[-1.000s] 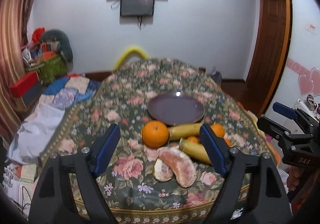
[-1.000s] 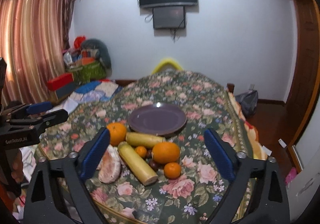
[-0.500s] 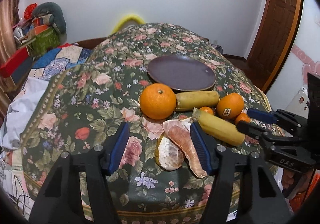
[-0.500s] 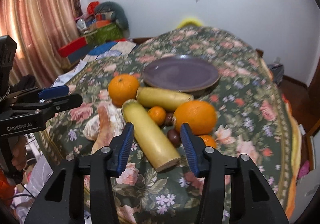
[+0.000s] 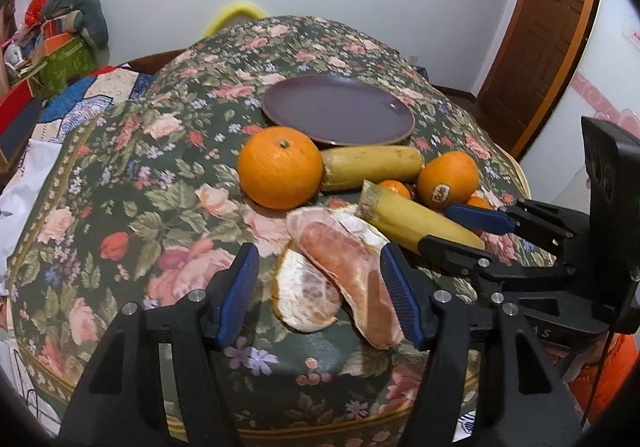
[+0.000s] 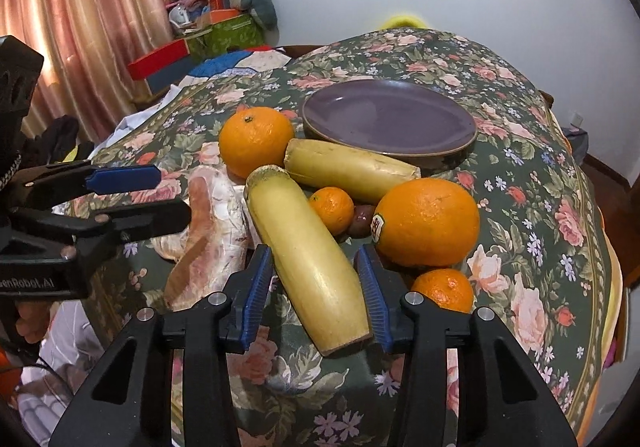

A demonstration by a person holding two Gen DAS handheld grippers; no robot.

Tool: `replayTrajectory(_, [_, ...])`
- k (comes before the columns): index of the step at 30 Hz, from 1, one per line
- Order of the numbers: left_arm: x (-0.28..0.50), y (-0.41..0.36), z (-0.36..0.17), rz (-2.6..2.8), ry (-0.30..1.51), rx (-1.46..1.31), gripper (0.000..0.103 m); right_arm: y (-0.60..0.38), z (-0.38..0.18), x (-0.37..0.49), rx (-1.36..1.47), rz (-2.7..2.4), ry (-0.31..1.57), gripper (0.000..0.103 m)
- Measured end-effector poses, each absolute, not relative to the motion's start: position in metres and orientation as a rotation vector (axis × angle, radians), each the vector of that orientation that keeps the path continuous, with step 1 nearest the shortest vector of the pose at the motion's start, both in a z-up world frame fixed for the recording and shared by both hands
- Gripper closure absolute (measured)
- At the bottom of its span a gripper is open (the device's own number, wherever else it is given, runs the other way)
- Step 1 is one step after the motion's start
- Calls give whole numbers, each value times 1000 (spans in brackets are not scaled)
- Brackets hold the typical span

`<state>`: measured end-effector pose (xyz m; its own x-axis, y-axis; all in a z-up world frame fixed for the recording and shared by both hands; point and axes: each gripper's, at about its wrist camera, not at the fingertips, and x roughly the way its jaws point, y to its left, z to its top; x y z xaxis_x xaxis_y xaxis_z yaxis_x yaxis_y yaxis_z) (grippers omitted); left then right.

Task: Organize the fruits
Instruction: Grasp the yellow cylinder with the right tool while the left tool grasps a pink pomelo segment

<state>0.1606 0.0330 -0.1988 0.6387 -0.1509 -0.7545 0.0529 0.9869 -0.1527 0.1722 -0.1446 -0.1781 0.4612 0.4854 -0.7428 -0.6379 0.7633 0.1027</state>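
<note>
A purple plate [image 5: 338, 112] [image 6: 390, 121] lies empty on the flowered table. In front of it lie two large oranges [image 5: 280, 167] [image 6: 426, 221], two yellow stalk pieces [image 6: 308, 255] [image 5: 372, 167], small tangerines [image 6: 332, 209] and peeled pomelo segments [image 5: 344, 267] [image 6: 208, 231]. My left gripper [image 5: 320, 291] is open, its jaws on either side of the pomelo segments. My right gripper [image 6: 314, 287] is open, its blue pads close on both sides of the near yellow stalk piece; contact is unclear.
The table's front edge [image 5: 320, 415] drops off just below the fruit. A small dark fruit [image 6: 360, 225] sits among the pile. Boxes and bedding [image 6: 200, 47] lie on the left, a wooden door [image 5: 536, 47] on the right.
Both grippers moved forward and down toward the fruit. The left jaws now straddle the pomelo segments, the right jaws straddle the near yellow stalk piece.
</note>
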Motion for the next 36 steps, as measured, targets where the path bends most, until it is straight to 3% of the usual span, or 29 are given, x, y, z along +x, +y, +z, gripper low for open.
replayTrajectory(19, [155,-11,-218,-153,920,3,40,-164,-185,168,-156,733,895,63])
replayTrajectory(26, [149,-4,-219,-158,915,26,61,-169,-181,158,-138,727,903,66])
replayTrajectory(36, [126,24,-213,-175,965,-53,63,-177,-175,137,-155,727,929,68])
